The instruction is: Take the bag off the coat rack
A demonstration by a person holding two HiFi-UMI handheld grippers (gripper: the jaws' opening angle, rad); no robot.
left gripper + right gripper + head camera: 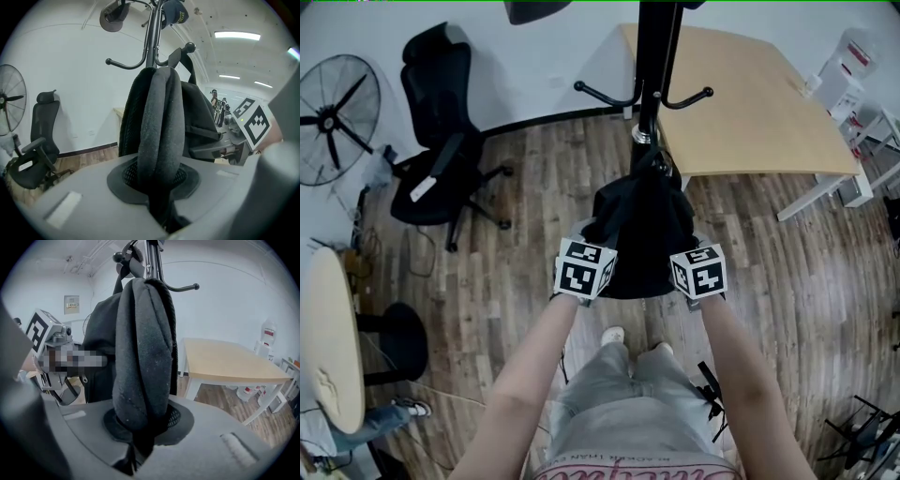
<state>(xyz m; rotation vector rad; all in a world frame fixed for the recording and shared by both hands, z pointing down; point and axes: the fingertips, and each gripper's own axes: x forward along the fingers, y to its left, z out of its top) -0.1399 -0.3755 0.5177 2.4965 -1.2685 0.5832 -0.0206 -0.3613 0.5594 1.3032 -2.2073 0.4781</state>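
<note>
**Black fabric backpack (639, 225) pinched on both flanks, strap up at the hook**

The backpack hangs against the near side of the pole of a black metal coat rack (654, 56). In the left gripper view its strap runs up to a knob-ended hook (189, 47) and appears to be looped over it. The left gripper (589, 261) and the right gripper (696, 262) meet it from opposite sides. The grey fingers (79, 201) of the left one are squeezed onto a thick padded fold. The right fingers (225, 437) are likewise clamped on a roll of dark fabric, so neither pair is spread.

The likeliest trouble is the knob. A pull toward the person before the strap is raised clear would probably snag the loop on it and drag the rack over. A grey hat (112, 16) and a dark cap (176, 11) sit on the upper arms, and a tilting pole could shed them.

The grips are a second worry. Each holds only a fold of soft cloth, so the backpack's weight might draw the fabric out. If one side rises faster than the other, the load could swing. A light wooden tabletop (741, 103) stands just behind the pole at its right edge, close enough for a lurching rack to strike.
</note>
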